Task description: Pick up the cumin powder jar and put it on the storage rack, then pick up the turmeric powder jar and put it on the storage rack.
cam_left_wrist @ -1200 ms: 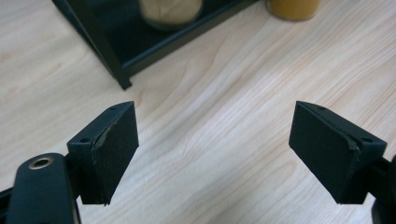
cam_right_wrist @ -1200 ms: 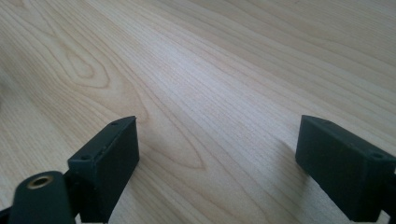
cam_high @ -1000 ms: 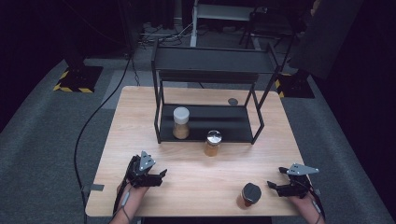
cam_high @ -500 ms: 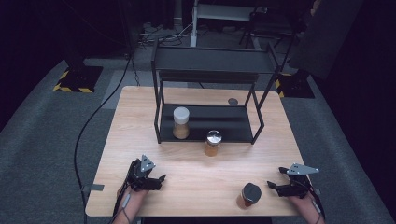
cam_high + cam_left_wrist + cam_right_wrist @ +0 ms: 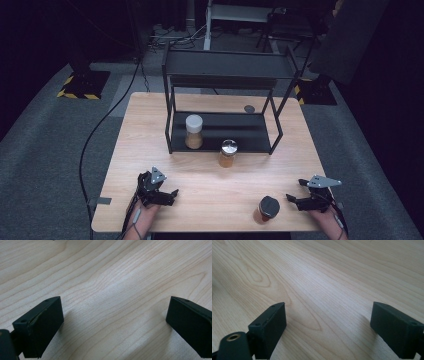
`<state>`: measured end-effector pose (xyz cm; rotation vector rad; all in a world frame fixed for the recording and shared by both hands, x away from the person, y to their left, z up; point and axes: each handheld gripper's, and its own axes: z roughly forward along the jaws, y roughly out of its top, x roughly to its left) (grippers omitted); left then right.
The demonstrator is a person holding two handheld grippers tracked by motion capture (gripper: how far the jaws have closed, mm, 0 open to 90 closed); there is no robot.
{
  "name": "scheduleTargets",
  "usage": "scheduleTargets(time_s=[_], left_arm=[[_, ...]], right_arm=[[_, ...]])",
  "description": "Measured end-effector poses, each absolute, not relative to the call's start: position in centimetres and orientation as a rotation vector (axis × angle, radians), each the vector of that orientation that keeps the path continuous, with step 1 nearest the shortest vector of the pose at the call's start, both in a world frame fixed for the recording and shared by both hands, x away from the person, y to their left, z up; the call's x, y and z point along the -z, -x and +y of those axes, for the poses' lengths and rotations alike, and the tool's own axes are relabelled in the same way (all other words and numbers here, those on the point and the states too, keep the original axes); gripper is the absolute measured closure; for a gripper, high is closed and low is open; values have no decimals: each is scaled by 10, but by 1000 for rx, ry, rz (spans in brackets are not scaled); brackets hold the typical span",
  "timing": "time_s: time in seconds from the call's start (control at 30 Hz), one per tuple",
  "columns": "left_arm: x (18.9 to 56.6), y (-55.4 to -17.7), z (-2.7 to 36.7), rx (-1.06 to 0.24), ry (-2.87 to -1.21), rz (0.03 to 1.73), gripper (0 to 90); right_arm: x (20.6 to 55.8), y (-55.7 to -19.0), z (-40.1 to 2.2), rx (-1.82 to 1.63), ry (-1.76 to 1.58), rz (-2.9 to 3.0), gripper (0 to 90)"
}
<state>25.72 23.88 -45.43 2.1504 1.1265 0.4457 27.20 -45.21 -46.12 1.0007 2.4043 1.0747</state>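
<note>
Left tongs (image 5: 167,192) spring wide, nothing between them!
Right tongs (image 5: 292,200) sit spread and empty just beside the dark-lidded jar (image 5: 267,209) at the desk's (image 5: 210,175) near edge — both look ready to grab.

The left gripper (image 5: 167,194) sat at the lower left of the high view, its jaws having just opened wide with nothing between them. The right gripper (image 5: 292,200) sat at the lower right, jaws apart and empty.
</note>
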Motion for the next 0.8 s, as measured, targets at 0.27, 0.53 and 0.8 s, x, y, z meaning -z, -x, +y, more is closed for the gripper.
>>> scheduleTargets(time_s=[0.27, 0.53, 0.8], left_arm=[[454, -258, 241, -441, -2156, 1112, 1], [454, -258, 241, -441, -2158, 1112, 1], [454, -258, 241, -440, -2157, 1113, 1]], right_arm=[[461, -272, -452, -1072, -1003, 2405, 128], [451, -279, -445, -1025, -1026, 2434, 109], [430, -286, -433, -1036, -992, 2429, 108]])
